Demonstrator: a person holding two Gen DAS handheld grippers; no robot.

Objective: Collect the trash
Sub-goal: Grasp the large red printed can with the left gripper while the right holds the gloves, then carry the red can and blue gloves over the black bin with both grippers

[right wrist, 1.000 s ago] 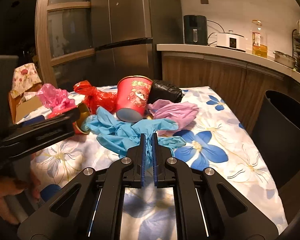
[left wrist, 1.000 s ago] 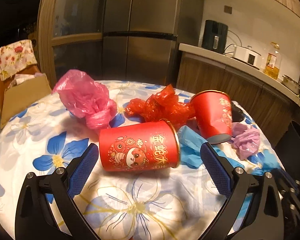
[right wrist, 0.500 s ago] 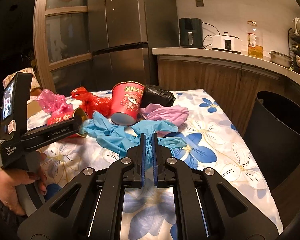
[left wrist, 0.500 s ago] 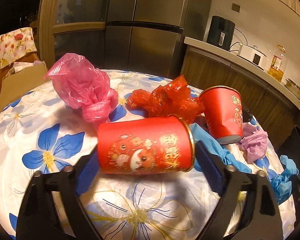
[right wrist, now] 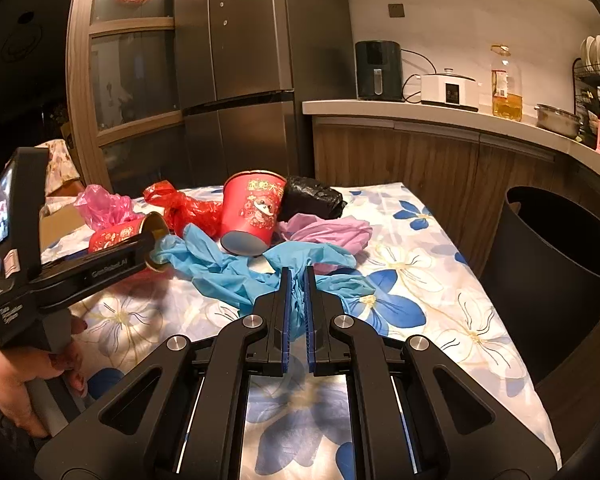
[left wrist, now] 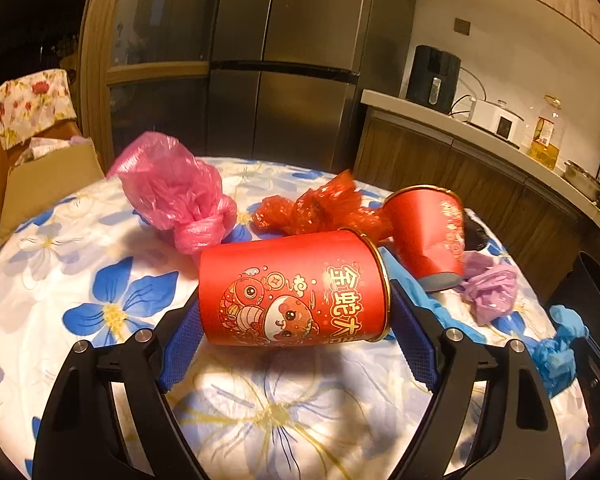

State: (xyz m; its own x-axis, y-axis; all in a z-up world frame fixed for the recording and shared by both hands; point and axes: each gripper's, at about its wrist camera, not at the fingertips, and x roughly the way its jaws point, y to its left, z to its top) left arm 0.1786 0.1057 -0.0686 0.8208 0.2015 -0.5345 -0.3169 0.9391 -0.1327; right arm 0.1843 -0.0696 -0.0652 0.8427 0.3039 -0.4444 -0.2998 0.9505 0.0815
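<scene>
A red paper cup (left wrist: 292,288) printed with a cartoon lies on its side on the floral tablecloth (left wrist: 80,280). My left gripper (left wrist: 294,306) is shut on it, one blue pad on its base and the other at its gold rim. The same cup (right wrist: 116,236) shows at the left of the right wrist view, in front of a person's hand on the handle. My right gripper (right wrist: 296,276) is shut on a crumpled blue glove (right wrist: 236,276), pinched between its pads. A second red cup (left wrist: 428,232) stands upside down behind.
A pink bag (left wrist: 172,192), a red bag (left wrist: 320,208), a purple bag (left wrist: 492,292) and a black bag (right wrist: 312,198) lie on the table. A black bin (right wrist: 560,264) stands by the table's right edge. A cardboard box (left wrist: 40,184) sits at the far left.
My left gripper moved forward around the lying red cup and closed its pads onto the cup's two ends. My right gripper kept its grip on the blue glove.
</scene>
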